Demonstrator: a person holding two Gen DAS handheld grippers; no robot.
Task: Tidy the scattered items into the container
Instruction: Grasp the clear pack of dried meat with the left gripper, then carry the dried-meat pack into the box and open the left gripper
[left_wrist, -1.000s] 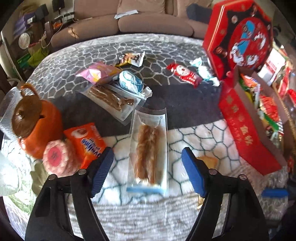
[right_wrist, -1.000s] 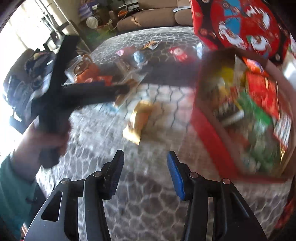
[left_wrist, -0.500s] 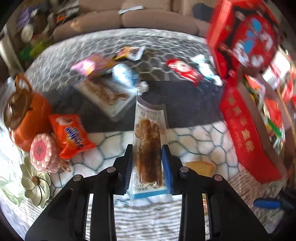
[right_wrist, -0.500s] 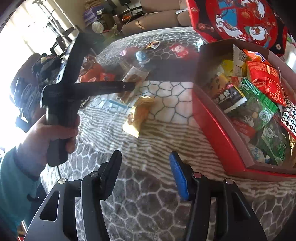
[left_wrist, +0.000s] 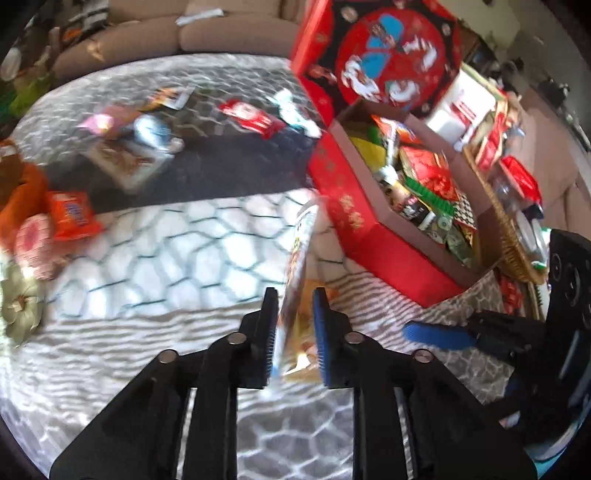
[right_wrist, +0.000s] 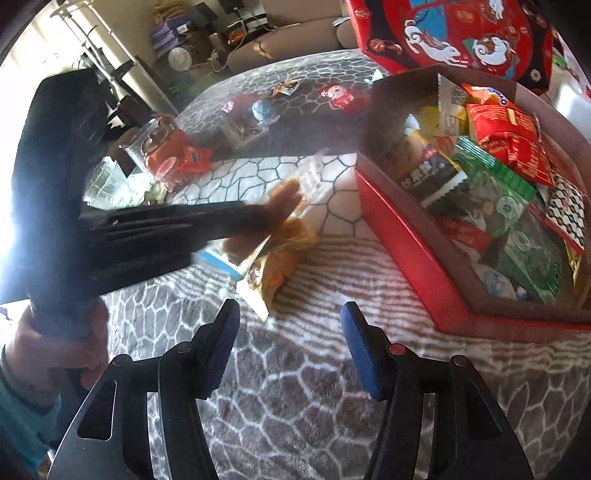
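Observation:
My left gripper is shut on a clear snack packet with brown pastry sticks, held edge-on above the table, left of the red hexagonal box. The right wrist view shows the packet in the left gripper's fingers, lifted over a yellow snack packet. My right gripper is open and empty, low over the patterned cloth, in front of the box, which is full of snack packets.
Several loose snacks lie at the far side: a red packet, a blue-white one, an orange packet. An orange teapot stands left. The box lid leans behind the box. A wicker basket stands right.
My left gripper closed on the pastry packet, lifted it and swung right toward the red box. My right gripper stayed open and shifted slightly.

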